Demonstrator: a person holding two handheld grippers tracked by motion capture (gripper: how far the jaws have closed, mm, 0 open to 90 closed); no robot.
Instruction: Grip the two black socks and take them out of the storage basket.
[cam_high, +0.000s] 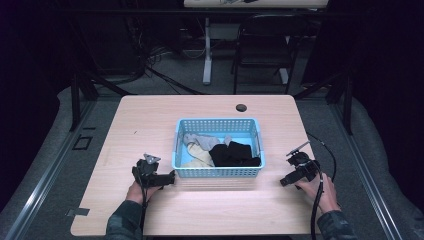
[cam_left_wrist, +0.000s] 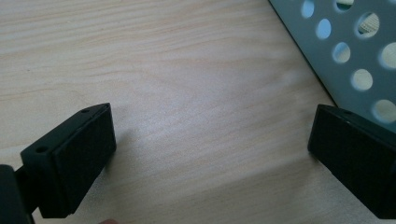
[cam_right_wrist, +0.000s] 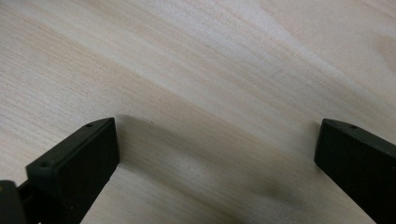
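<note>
Basket (cam_high: 218, 172) of pale blue plastic sits mid-table, between the two grippers, its near wall facing the person. Nearest me, two forearms in dark patterned sleeves come over the table's front edge. The left hand (cam_high: 136, 191) holds the left gripper (cam_high: 171, 177) low on the wood, pointing toward the basket's near left corner and stopping just beside it. In the left gripper view its jaws stand wide apart with nothing but bare table (cam_left_wrist: 187, 93) between them, and the basket's perforated wall (cam_left_wrist: 345, 51) runs past the far jaw at upper right. The right hand (cam_high: 320, 189) holds the right gripper (cam_high: 284, 182) off the basket's near right corner, apart from it, a black cable trailing back over the table. Its jaws too are spread wide over bare wood grain, gripping nothing.

Inside the basket lie crumpled cloths: a black one (cam_high: 235, 154) toward the right, a cream one (cam_high: 199, 158) at front left, a grey one (cam_high: 202, 140) behind. Past the basket there is a dark round hole (cam_high: 241, 107) near the table's far edge. Beyond the table, on grey floor, stand a white table leg (cam_high: 207, 50) and a black chair (cam_high: 265, 47).
</note>
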